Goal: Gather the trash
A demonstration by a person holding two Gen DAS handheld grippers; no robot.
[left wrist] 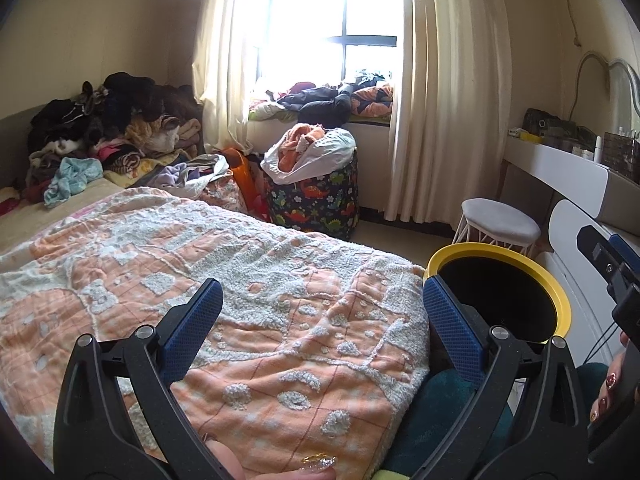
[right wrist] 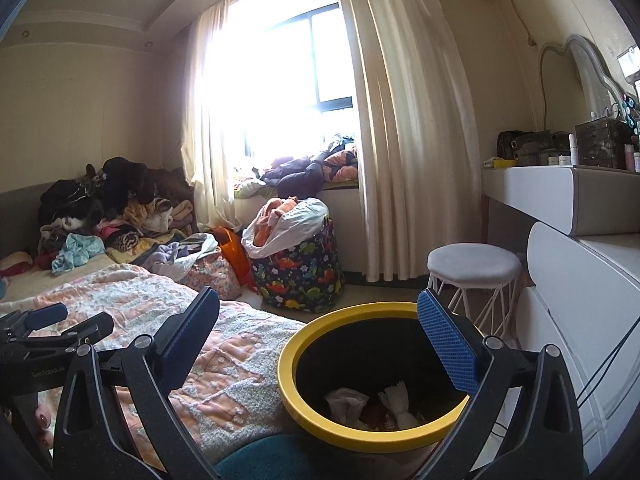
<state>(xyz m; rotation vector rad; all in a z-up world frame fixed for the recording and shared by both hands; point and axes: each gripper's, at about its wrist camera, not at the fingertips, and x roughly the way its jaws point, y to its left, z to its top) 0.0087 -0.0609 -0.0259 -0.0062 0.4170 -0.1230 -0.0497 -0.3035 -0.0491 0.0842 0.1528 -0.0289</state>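
A black trash bin with a yellow rim point(right wrist: 316, 428) stands beside the bed; crumpled white tissues point(right wrist: 394, 398) and other scraps lie at its bottom. It also shows in the left wrist view point(left wrist: 560, 296). My right gripper point(right wrist: 320, 328) is open and empty, held above the bin's mouth. My left gripper point(left wrist: 320, 308) is open and empty over the orange and white blanket point(left wrist: 240, 300); the right gripper's body shows at that view's right edge point(left wrist: 612, 276).
A pile of clothes point(left wrist: 108, 128) lies at the bed's far end. A dinosaur-print basket point(right wrist: 300, 272) with laundry stands by the window. A white stool point(right wrist: 472, 268) and a white dresser point(right wrist: 580, 280) are on the right.
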